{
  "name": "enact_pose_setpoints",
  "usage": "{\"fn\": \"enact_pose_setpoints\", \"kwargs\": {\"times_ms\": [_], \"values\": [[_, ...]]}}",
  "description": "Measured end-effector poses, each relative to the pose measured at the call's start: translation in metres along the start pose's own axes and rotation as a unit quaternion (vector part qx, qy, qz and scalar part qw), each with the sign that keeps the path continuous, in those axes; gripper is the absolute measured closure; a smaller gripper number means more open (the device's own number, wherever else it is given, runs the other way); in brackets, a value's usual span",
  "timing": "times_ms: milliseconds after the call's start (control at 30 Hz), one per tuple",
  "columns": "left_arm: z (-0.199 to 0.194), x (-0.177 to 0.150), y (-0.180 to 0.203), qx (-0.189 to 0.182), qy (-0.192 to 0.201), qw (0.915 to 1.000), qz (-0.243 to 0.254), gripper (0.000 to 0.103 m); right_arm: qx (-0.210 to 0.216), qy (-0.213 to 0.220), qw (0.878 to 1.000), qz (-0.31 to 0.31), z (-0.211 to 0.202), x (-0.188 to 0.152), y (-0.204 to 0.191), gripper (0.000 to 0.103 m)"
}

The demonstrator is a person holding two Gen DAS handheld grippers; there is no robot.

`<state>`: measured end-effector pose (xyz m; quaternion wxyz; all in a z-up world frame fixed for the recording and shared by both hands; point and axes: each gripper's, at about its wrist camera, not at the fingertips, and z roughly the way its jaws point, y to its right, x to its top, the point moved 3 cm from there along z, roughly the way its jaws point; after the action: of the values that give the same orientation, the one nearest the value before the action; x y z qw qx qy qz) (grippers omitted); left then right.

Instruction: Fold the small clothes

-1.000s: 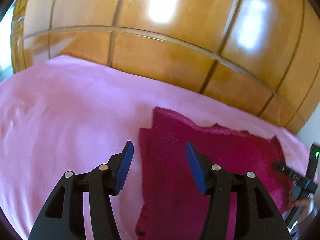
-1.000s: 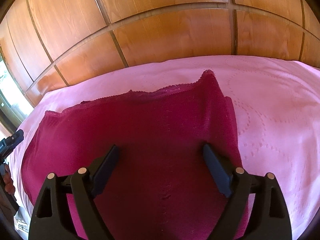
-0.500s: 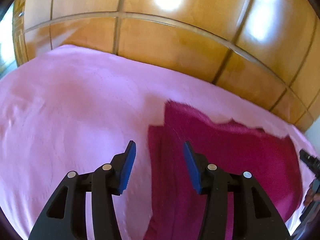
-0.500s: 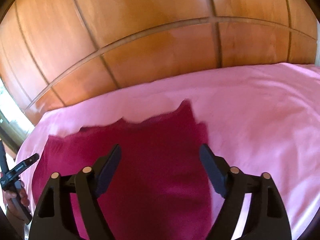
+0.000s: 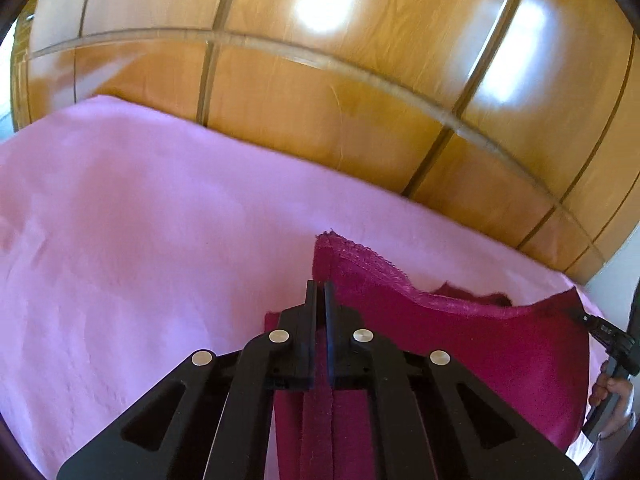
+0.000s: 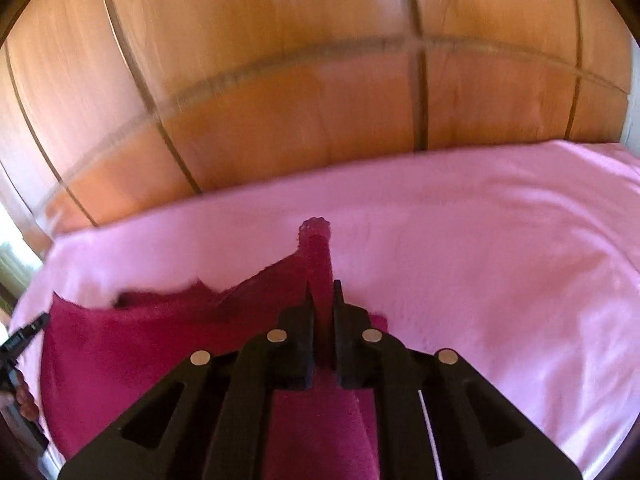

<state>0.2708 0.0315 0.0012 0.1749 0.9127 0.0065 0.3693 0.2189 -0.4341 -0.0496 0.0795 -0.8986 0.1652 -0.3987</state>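
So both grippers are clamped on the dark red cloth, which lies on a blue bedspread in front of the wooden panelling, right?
Not quite: the bedspread is pink, not blue, as both wrist views show. The rest holds: the left gripper and right gripper are each shut on the dark red cloth, with wooden panelling behind.

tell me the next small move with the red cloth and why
Probably lift both corners together and carry them across to fold the red cloth in half. The left gripper and right gripper are each shut on a corner, the edge between them sags, and the rest lies on the pink sheet.
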Motion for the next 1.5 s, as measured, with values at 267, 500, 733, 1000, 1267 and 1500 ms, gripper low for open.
{"fn": "enact_pose_setpoints", "kwargs": {"times_ms": [267,500,733,1000,1267,1500], "values": [[0.05,-0.007,-0.001,0.09,-0.061,0.9941,0.009,0.101,-0.053,-0.061,0.997,-0.006,0.051,-0.013,0.007,0.095],[0.0,-0.011,0.016,0.105,-0.014,0.9935,0.042,0.099,-0.024,-0.056,0.998,-0.008,0.028,-0.017,0.01,0.052],[-0.042,-0.065,0.055,0.078,-0.008,0.9922,0.096,0.057,0.021,-0.069,0.997,0.021,-0.01,-0.06,0.025,0.027],[-0.061,-0.105,0.081,0.071,-0.006,0.9898,0.124,0.054,0.085,-0.076,0.991,0.065,-0.046,-0.107,0.04,0.022],[-0.071,-0.125,0.089,0.068,-0.01,0.9884,0.136,0.054,0.144,-0.074,0.981,0.102,-0.068,-0.129,0.038,0.023],[-0.069,-0.13,0.093,0.068,-0.021,0.9874,0.141,0.054,0.154,-0.079,0.979,0.11,-0.066,-0.131,0.03,0.037]]}}
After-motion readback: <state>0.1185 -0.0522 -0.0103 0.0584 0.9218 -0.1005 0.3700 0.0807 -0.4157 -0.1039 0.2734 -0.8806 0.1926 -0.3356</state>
